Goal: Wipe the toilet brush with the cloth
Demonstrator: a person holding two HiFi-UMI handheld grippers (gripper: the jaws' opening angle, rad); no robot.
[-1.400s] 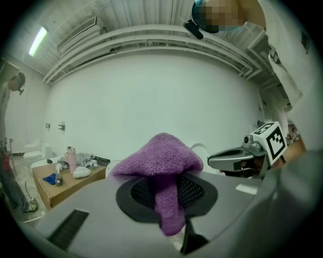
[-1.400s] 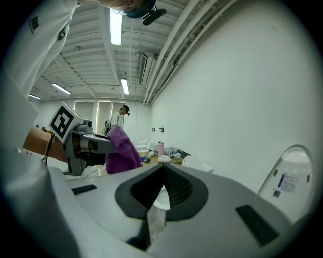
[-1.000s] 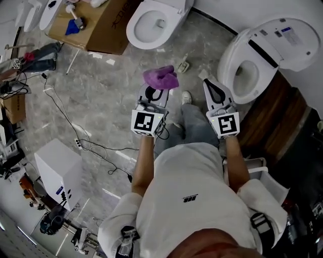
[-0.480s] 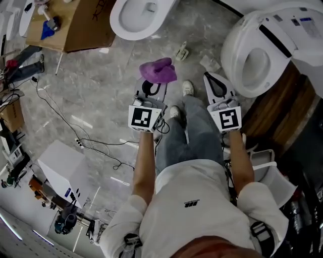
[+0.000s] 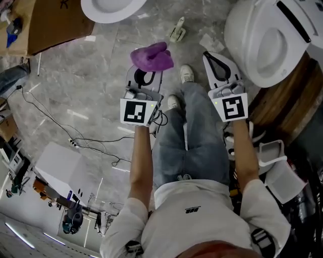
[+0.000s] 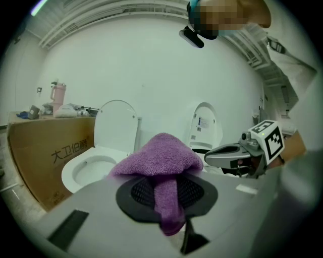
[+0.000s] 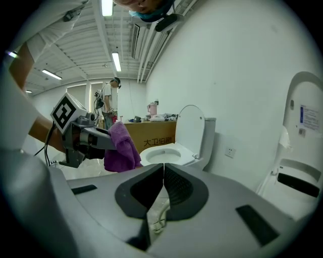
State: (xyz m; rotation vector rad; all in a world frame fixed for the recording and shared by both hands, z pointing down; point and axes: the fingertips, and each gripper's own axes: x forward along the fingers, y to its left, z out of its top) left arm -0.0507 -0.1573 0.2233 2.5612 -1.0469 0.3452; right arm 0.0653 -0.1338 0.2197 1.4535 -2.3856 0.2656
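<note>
Caught the left toilet (image 5: 108,9) and the right toilet (image 5: 262,50) only partly, both cut off at the edge. Gripped one purple cloth (image 5: 151,56) in the left claw (image 5: 145,74) above the floor (image 5: 86,75); held the right claw (image 7: 163,176) pinched together, empty.

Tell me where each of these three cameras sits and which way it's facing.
Head view: on the person's head, looking steeply down at the grey marble floor; shows forearms, jeans, left tongs, right tongs.
Left gripper view: on the left tongs, facing a white open-lid toilet; jaws shut on the purple terry cloth.
Right gripper view: on the right tongs, facing the same toilet; jaws shut, empty.
Shared: every view shows the cloth.
</note>
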